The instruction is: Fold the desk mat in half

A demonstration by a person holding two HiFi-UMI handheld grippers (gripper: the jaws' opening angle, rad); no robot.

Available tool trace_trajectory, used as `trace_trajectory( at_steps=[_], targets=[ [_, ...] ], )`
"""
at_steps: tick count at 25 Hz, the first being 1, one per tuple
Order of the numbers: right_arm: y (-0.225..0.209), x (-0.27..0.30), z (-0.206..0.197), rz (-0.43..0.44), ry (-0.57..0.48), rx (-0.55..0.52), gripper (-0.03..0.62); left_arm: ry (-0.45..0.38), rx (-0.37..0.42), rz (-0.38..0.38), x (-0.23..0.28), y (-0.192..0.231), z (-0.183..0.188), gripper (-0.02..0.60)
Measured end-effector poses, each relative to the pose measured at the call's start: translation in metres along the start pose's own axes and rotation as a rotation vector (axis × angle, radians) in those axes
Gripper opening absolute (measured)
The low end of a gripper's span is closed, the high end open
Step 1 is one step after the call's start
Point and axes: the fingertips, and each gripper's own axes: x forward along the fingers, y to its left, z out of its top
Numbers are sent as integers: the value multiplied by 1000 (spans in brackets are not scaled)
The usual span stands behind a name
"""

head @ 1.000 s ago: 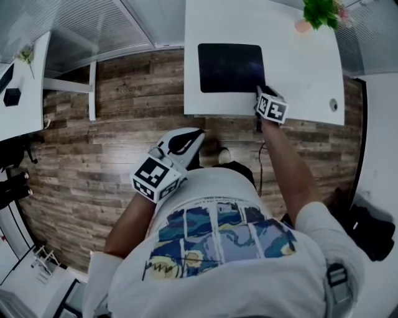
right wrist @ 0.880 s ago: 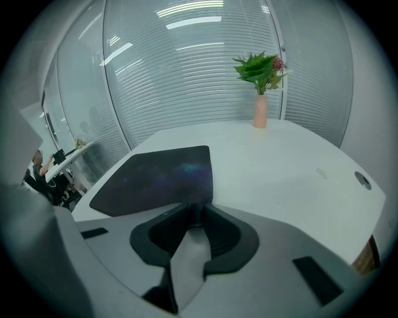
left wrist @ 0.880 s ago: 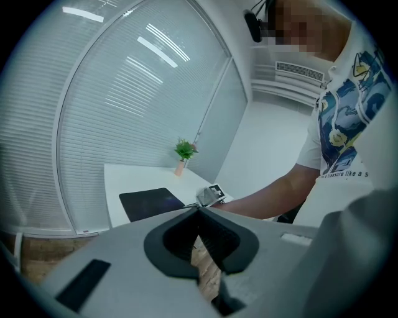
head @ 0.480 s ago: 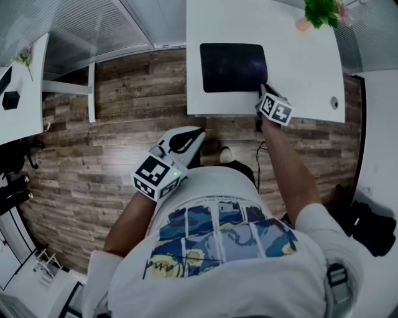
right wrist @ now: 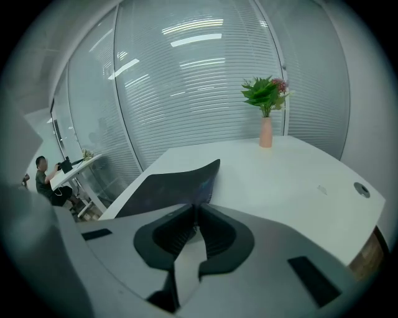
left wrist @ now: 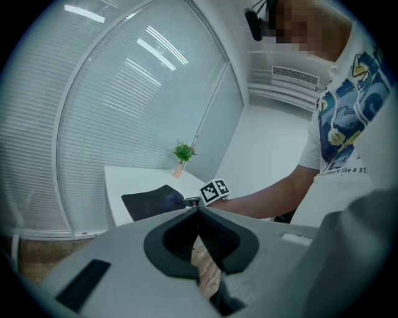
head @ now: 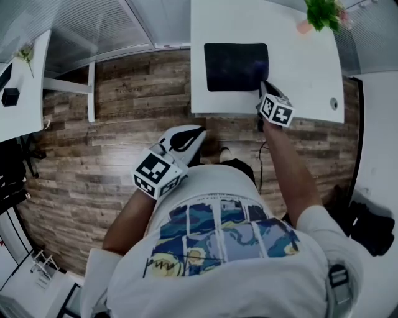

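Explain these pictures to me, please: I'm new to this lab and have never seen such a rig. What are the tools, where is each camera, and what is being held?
No robot here: a person holds a two-jaw gripper in each hand. The top-down picture comes from a camera on their head; the other two come from cameras riding on each gripper, looking along its jaws. A white table carries a dark desk mat and a small potted plant. The right gripper has just been closing its jaws on the mat's near corner, which curls up off the table. The left gripper is shut and empty, held by the person's waist, away from the table.
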Motion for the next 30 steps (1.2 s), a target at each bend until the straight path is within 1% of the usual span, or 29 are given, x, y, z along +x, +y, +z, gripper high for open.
trace_trajectory(
  at_steps=[7,18,30],
  targets=[
    [24,-3,3,36,-16,-94,33,-10,4,-11,-13,3,-3,2],
    [77,-3,14,71,-24,-235,32,-29,5,-17,-37,19,-3,2],
    [131,13,1,114,22,-359,31,-37,-10,-12,-57,36,-10,2]
  ],
)
